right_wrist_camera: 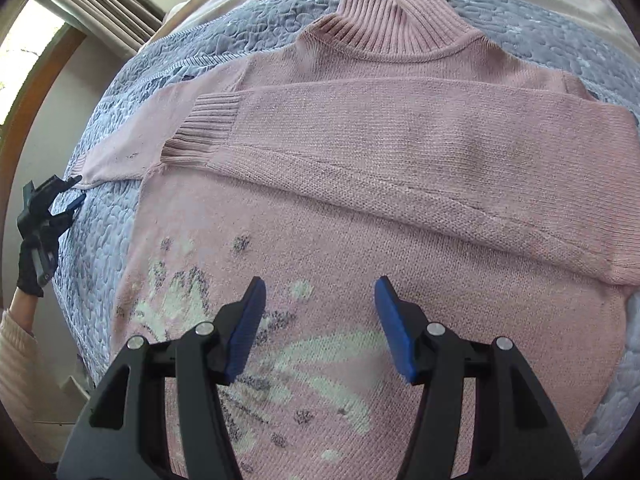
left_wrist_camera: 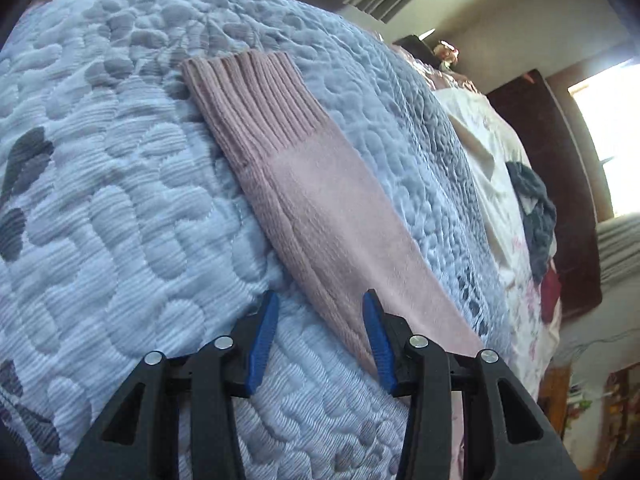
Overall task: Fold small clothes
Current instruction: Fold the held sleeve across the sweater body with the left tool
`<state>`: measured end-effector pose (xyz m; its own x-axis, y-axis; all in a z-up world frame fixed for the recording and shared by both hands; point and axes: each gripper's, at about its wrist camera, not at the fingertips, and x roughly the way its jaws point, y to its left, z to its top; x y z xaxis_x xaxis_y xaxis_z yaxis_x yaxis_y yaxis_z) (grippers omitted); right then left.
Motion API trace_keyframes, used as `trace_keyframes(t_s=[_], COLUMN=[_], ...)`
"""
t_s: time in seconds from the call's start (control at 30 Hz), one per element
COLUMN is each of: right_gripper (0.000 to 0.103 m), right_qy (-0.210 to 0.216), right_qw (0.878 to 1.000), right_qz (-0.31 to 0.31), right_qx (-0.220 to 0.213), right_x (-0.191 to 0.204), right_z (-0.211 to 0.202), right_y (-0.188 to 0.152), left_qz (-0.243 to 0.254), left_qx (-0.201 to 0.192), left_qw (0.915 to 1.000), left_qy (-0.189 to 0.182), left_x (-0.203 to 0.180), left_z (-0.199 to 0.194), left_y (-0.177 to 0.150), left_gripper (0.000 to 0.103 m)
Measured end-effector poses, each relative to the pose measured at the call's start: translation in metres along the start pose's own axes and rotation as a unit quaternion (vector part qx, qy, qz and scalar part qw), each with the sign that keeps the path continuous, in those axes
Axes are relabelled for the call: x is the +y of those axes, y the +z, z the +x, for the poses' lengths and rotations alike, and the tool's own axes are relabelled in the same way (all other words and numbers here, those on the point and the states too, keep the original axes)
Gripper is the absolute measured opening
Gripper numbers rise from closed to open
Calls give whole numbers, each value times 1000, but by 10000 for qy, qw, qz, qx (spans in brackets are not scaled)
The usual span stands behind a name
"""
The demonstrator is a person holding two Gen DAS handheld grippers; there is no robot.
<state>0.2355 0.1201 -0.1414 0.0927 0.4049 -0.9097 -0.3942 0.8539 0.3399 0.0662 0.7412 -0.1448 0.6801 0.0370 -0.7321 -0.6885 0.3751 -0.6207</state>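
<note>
1. Pink sweater [right_wrist_camera: 360,240] is lying flat on the quilted bedspread [right_wrist_camera: 120,220]; one sleeve [right_wrist_camera: 400,140] is already lying folded across.
2. Left gripper [left_wrist_camera: 320,304], jaws released, is hovering over the outstretched sleeve [left_wrist_camera: 300,184], ready to grasp it.
3. Right gripper [right_wrist_camera: 320,292] is gaping empty.

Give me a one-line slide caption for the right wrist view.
Open right tool hovers over a pink sweater on a quilted bedspread, one sleeve folded across the chest.
</note>
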Motion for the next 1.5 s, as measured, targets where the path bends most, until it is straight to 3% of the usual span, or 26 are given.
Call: trace_keyframes(t_s=[0.17, 0.37, 0.43, 0.5, 0.6, 0.77, 1.0, 1.27, 1.5], right_gripper=[55, 54, 54, 54, 54, 53, 53, 54, 54], right_qy=[47, 32, 30, 15, -15, 16, 63, 109, 132], right_qw=[9999, 9999, 9999, 9999, 9999, 9998, 9992, 9976, 9968], right_qz=[157, 123, 132, 131, 105, 199, 306, 532, 594], right_qx=[19, -4, -17, -23, -34, -96, -262, -423, -515], right_x=[-12, -12, -12, -12, -11, -15, -22, -40, -51], right_z=[10, 13, 13, 13, 11, 3, -15, -33, -41], right_y=[-4, -6, -7, -7, -9, -13, -25, -37, -39], left_qz=[-332, -238, -174, -88, 142, 657, 1421, 2206, 2351], left_qx=[-204, -292, -300, -264, -324, -294, 36, 684, 1041], left_qw=[9990, 9992, 9994, 9996, 9993, 9969, 9848, 9591, 9446], left_qy=[-237, -103, -2, 42, -71, -307, -996, -1639, -2042], left_x=[5, -6, -10, -11, -21, -53, -125, -214, -257], left_z=[15, 25, 25, 23, 17, 8, -3, 12, 35], left_y=[22, 38, 40, 40, 37, 22, -41, -138, -217], left_gripper=[44, 42, 34, 18, 12, 10, 9, 9, 9])
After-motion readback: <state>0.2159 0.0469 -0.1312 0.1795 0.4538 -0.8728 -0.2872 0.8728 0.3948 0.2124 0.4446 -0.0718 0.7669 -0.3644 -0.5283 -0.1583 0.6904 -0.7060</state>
